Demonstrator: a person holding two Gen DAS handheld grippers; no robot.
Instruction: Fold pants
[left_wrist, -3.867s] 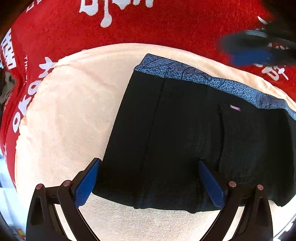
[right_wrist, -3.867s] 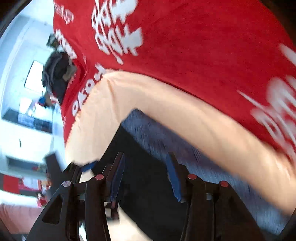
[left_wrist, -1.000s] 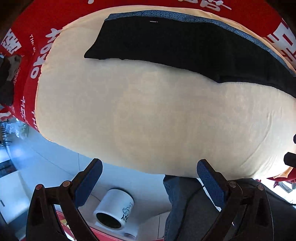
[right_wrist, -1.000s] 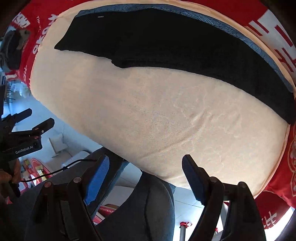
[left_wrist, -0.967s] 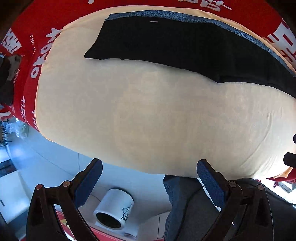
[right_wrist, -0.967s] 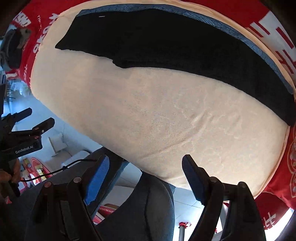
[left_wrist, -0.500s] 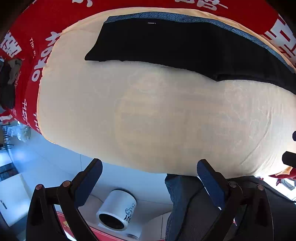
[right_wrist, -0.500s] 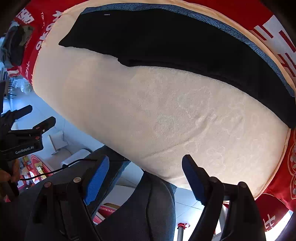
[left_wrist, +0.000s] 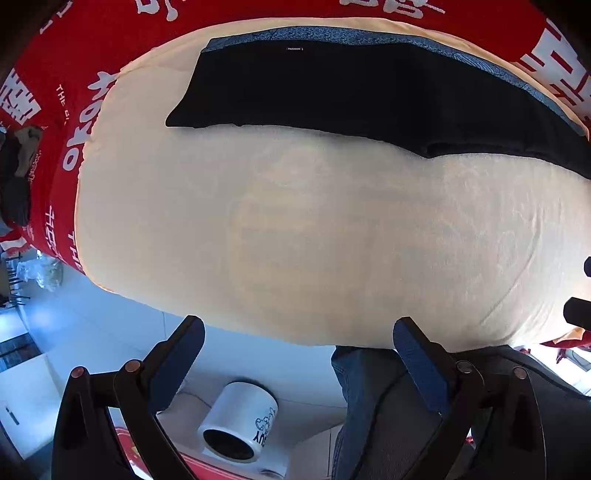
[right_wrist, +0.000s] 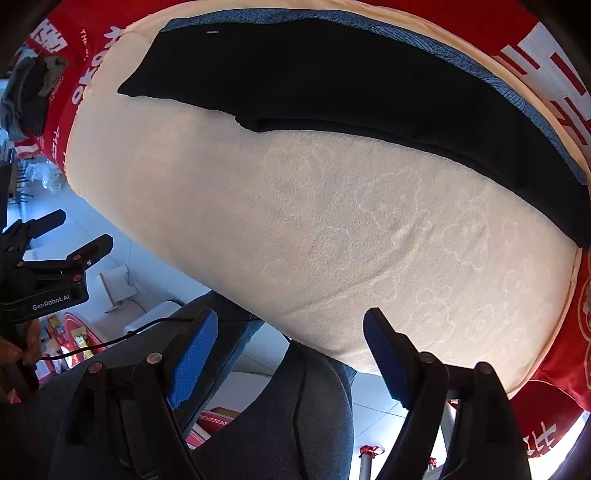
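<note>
Pants, black, folded flat, patterned blue waistband along far edge.

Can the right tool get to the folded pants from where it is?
Probably yes: the right tool is open and empty, and only bare cream cloth lies between it and the pants.

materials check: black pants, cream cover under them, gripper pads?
Black pants: soft matte knit, probably cotton blend; the waistband is a blue-grey printed fabric.
Cream cover: looks like terry towel, with a nubby pile and a faint embossed pattern.
Right gripper pads: blue, finely dimpled, likely rubber or foam.
</note>
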